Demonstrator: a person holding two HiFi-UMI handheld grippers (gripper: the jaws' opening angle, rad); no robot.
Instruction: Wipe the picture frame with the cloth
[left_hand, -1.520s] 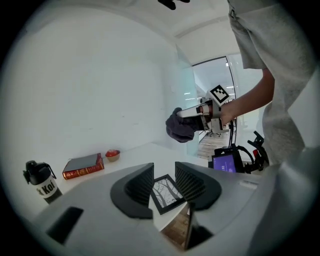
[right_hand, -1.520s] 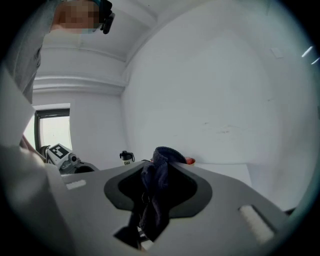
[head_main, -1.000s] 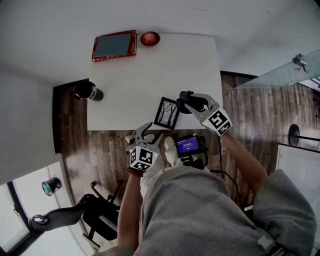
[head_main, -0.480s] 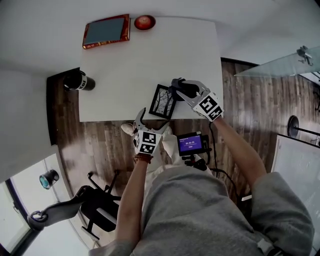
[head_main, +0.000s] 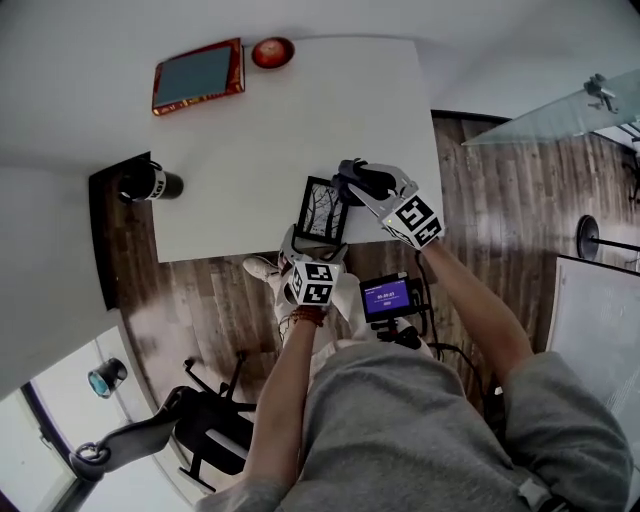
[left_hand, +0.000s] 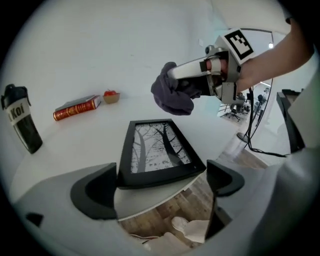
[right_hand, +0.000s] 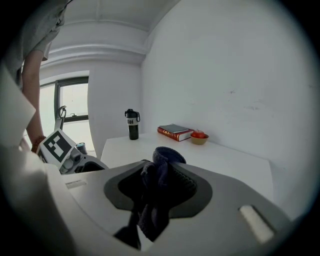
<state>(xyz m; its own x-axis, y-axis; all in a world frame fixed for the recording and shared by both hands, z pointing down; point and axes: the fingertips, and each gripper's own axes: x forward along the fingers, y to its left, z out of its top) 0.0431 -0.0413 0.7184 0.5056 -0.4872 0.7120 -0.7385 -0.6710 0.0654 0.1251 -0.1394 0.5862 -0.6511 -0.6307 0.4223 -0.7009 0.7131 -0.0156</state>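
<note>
White tabletop (head_main: 290, 120) against a bare white wall, with dark wood floor showing under its near edge. The left gripper (left_hand: 160, 187) has just been opening its jaws; they stand spread wide, one on each side of the near border of the picture frame (left_hand: 157, 150), pads not pressing, so nothing is held. The frame lies flat, glass up, right at the tabletop's near edge. The right gripper (right_hand: 157, 187) is clenched on the dark cloth (right_hand: 160, 170), a wad bulging past the jaw tips, hovering by the frame's far right corner and apart from the glass. Likely step: steady the frame, then make the first wipe. Advice: close the left gripper lightly on the black border only, off the glass. The frame sits so near the edge that a pull toward the person could tip it off, so stroke across or away. Lower the right gripper until only cloth meets the glass. The book (head_main: 198, 75), bowl (head_main: 272, 52) and bottle (head_main: 150, 183) are well apart, no obstacle.
</note>
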